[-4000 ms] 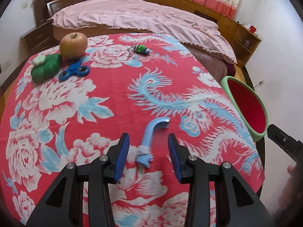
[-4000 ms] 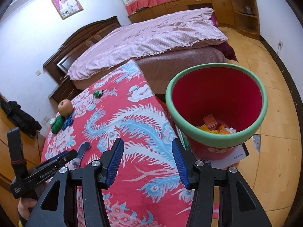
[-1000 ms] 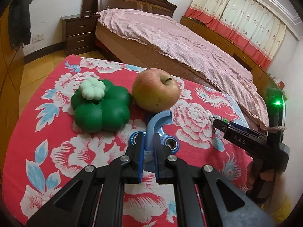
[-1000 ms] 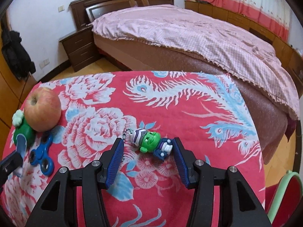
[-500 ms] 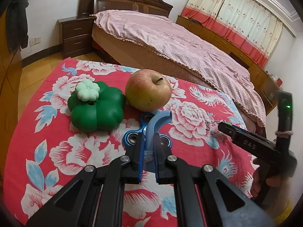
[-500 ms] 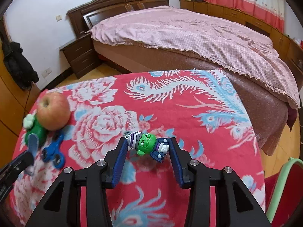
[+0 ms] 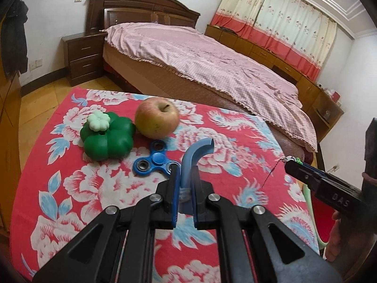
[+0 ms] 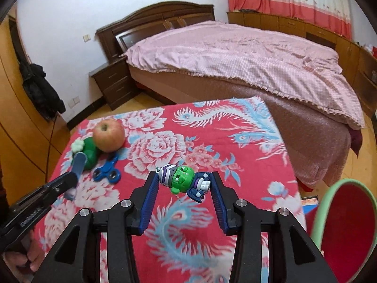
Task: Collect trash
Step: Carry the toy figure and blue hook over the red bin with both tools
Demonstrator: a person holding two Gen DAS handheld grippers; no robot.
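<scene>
My left gripper [image 7: 185, 173] is shut on a light blue curved plastic piece [image 7: 196, 149], held above the red flowered tablecloth [image 7: 70, 188]. In the right wrist view the same gripper [image 8: 67, 180] shows at the left edge with the blue piece [image 8: 79, 162] sticking up. My right gripper [image 8: 184, 178] is shut on a small green-headed toy figure [image 8: 181, 181] with a keychain, lifted off the cloth. A red bin with a green rim [image 8: 325, 202] stands on the floor at the right, below the table's edge.
An apple [image 7: 156, 116], a green clover-shaped object [image 7: 107, 139] and a blue fidget spinner [image 7: 154, 161] lie together at the table's far left. A bed [image 8: 235, 54] and a nightstand [image 7: 82, 57] stand behind. A hand holds the right gripper [image 7: 306, 176].
My right gripper closed on the toy figure and lifted it off the cloth. My left gripper drew back and up with the blue piece, away from the apple.
</scene>
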